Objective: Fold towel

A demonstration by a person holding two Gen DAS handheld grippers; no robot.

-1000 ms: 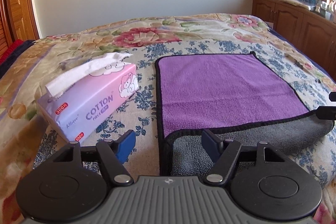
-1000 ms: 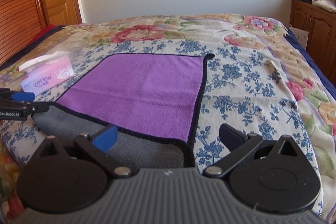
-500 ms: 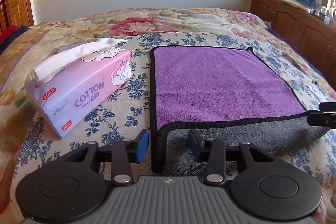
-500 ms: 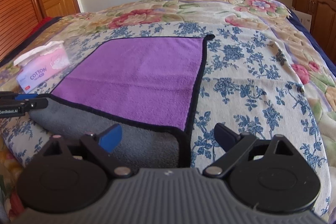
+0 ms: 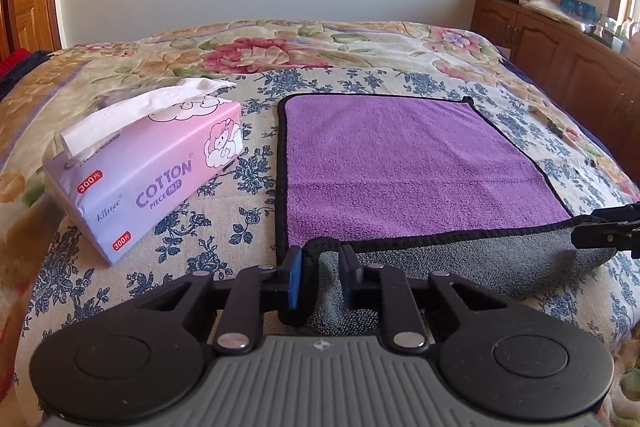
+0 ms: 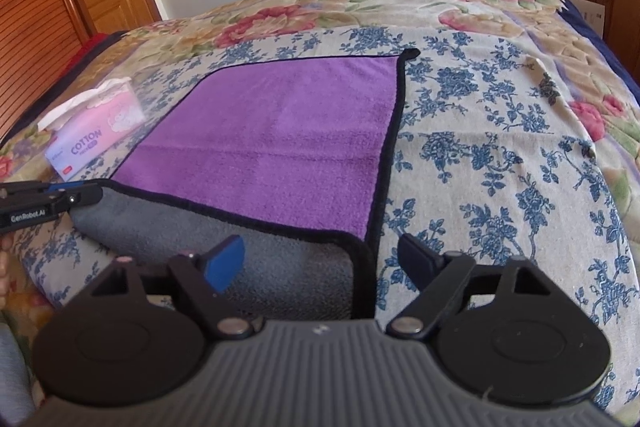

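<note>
The purple towel (image 5: pixel 404 163) lies on the bed (image 5: pixel 360 43), stretching away up the frame. The left claw (image 5: pixel 320 271) is clenched on its near-left corner; the right claw (image 6: pixel 320 259), released, straddles the near-right corner at lower centre.

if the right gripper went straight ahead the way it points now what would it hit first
Most likely the towel: the open right gripper already straddles its near right corner, where the grey underside is turned up. Depth is hard to judge, so it might skim over the purple face.
</note>
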